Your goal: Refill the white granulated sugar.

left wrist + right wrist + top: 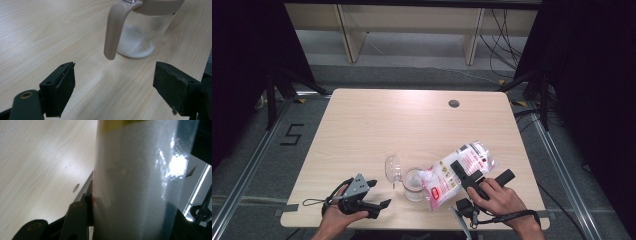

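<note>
A clear plastic bag of white granules [462, 162] with a red label hangs tilted over the table, and my right gripper [482, 170] is shut on its upper part. The bag's lower corner sits at the mouth of a small clear jar [414, 186] whose lid [391, 169] is flipped open to the left. In the right gripper view the bag [135, 182] stands between the jaws, the left one pressed against it. My left gripper [380, 193] rests open just left of the jar. The left gripper view shows the jar's beige handle [113, 32] and a white heap inside the jar [136, 46].
The wooden table [377, 125] has a round cable hole [454, 103] at its far right. The jar stands close to the front edge. Beyond the table are shelf legs and cables on the floor.
</note>
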The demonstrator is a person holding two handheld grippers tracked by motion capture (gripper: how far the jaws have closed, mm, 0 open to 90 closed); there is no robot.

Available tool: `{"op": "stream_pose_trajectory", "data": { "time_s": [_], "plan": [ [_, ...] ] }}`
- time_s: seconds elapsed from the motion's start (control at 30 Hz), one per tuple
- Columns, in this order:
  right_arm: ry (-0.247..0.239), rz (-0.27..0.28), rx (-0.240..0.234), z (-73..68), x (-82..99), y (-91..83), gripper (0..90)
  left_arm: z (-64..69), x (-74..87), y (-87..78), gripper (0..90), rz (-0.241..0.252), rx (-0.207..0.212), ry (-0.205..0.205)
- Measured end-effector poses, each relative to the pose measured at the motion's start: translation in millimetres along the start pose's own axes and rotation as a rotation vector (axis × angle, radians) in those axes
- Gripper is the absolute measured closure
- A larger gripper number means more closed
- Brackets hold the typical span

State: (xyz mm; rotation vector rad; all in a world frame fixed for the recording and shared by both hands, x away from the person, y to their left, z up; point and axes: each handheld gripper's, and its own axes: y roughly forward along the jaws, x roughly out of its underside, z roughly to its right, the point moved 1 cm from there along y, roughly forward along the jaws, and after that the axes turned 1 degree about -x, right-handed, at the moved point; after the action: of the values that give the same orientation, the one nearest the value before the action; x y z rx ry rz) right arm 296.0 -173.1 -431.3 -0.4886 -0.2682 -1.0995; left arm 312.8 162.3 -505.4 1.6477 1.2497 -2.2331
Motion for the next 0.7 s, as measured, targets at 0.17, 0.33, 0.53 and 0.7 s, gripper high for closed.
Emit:
{"op": "stream_pose_trajectory", "data": {
  "time_s": [0.17, 0.33, 0.53, 0.7],
  "plan": [
    [-0.003, 0.000, -0.001, -0.1, -0.1, 0.2, 61.9, -0.1, 0.2, 0.7, 17.5, 0.009, -0.001, 0.000],
    [0.000, -0.001, -0.002, 0.4, 0.0, -0.2, 61.9, 0.0, 0.2, 0.6, 17.5, 0.008, -0.001, 0.000],
    [-0.002, -0.001, -0.003, 0.2, 0.3, 0.0, 62.0, 0.0, 0.2, 0.7, 17.5, 0.009, 0.000, -0.002],
    [-0.010, -0.004, -0.007, 0.2, 0.5, 0.1, 62.1, 0.0, 0.1, 0.0, 17.4, 0.003, -0.004, -0.005]
  ]
}}
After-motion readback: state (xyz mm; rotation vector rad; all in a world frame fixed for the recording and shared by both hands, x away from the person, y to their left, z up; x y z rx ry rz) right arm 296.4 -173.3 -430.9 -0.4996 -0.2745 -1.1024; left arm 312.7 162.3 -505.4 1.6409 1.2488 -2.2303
